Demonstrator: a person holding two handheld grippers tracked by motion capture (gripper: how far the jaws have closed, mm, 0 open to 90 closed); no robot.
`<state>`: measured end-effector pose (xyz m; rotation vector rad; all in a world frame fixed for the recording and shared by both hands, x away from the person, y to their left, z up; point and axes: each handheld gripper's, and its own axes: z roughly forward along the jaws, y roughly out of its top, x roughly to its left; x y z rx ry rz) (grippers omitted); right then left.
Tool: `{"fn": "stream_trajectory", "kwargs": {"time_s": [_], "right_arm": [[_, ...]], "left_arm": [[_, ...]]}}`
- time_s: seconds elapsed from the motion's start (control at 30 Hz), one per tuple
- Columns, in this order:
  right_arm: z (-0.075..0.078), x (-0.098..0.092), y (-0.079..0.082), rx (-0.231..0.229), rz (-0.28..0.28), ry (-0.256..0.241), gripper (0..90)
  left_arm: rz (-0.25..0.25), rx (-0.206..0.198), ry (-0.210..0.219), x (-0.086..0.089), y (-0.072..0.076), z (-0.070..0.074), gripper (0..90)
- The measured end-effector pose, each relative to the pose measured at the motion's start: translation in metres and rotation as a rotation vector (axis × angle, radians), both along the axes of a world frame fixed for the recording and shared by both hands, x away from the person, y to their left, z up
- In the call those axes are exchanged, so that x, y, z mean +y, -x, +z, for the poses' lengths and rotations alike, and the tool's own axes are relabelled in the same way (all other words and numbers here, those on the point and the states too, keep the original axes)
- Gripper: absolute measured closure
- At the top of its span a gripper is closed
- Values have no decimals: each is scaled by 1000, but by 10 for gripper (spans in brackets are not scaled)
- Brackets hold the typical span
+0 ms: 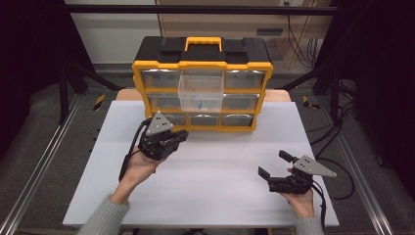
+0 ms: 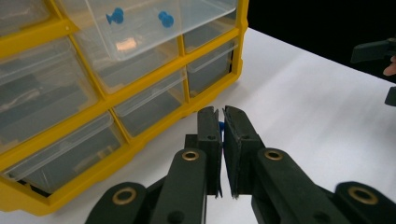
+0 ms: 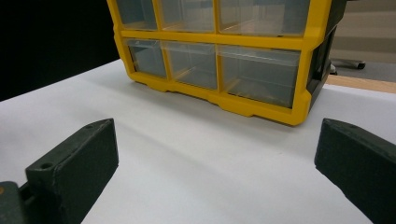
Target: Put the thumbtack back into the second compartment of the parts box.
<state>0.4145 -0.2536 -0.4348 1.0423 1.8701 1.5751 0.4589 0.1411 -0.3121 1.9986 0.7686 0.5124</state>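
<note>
Left gripper view shows the left claw (image 2: 222, 135) clamped on a blue pin (image 2: 222, 127) at frame centre, right claw (image 1: 275, 164) apart; a slack grip could drop it short of the drawer (image 2: 140, 23).

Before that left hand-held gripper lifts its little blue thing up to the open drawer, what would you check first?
1. Left hand-held gripper shut on the blue pin: ok, blue shows between the jaws.
2. Drawer pulled out: ok.
3. Drawer has room: ok, two blue pins inside, space left.
4. Grip secure: cannot tell, the pin is mostly hidden.
5. Right hand-held gripper out of the way: ok, open, off to the side.
6. Organizer flat on the table: ok.
</note>
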Motion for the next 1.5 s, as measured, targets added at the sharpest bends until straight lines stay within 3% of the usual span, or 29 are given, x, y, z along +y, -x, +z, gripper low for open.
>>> {"fn": "stream_trajectory", "kwargs": {"time_s": [0.13, 1.37, 1.5], "right_arm": [[0, 0, 0, 1, -3, -2, 3], [0, 0, 0, 0, 1, 4, 3], [1, 0, 0, 0, 6, -6, 3]], "left_arm": [[-4, -6, 14, -1, 0, 8, 844], [3, -132, -8, -13, -1, 85, 844], [12, -129, -5, -15, -3, 91, 844]]}}
